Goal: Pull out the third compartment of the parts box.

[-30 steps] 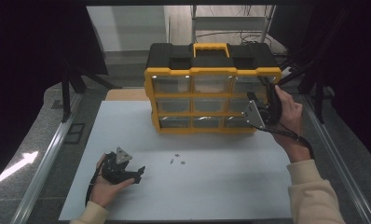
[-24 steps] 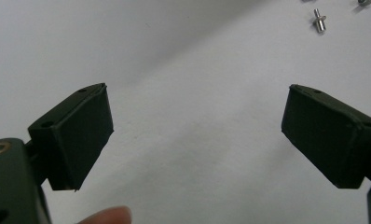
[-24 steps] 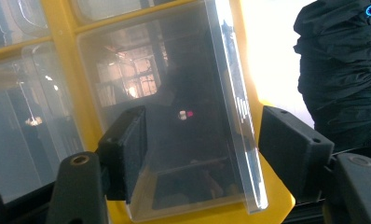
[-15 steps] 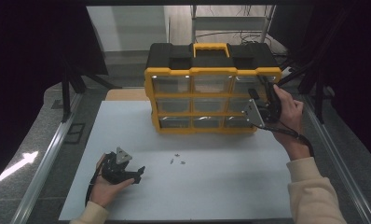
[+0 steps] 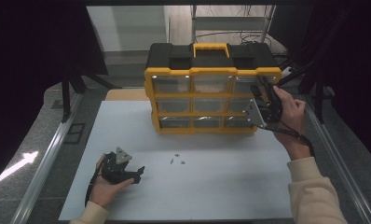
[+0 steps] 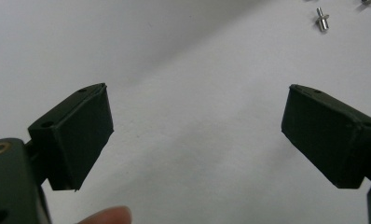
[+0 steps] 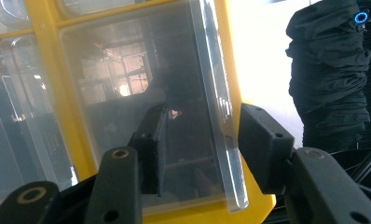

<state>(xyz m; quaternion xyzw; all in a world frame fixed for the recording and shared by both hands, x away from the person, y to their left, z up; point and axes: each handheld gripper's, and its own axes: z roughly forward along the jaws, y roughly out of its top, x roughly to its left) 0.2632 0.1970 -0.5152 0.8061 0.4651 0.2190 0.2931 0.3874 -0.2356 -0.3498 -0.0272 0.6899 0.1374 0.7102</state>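
Right gripper closing on a drawer handle of the organiser

Yellow-and-black organiser (image 5: 211,88) stands at the far side of the worktop (image 5: 221,186); right gripper (image 7: 200,140) has its jaws closing around the clear handle lip of the top-right drawer (image 7: 141,93), likely to pull it out; left gripper (image 6: 195,133) rests near-left, spread and empty; small screws (image 5: 177,161) lie mid-worktop.

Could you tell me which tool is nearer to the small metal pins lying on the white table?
Left. The left tool rests on the table just left of the pins, jaws open. The right tool is farther off, up at the yellow organizer's right-hand clear drawer.
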